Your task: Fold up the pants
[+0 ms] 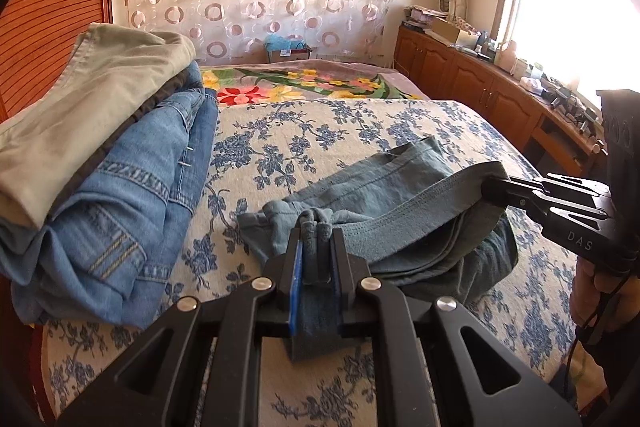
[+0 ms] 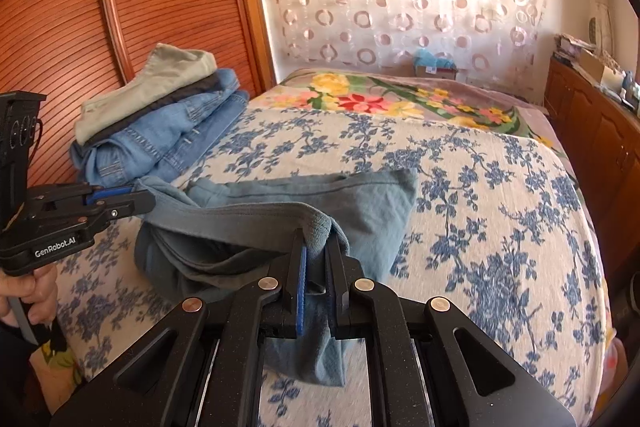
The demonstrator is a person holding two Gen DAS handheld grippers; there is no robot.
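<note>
The grey-blue pants hang bunched by the waistband, one end pinched in the left gripper, the band running to the right gripper clamped on the other end, the rest sagging onto the floral bedspread beyond both, seemingly doubled over.

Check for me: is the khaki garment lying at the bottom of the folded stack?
No, the khaki garment lies on top of the stack, above the blue jeans.
</note>
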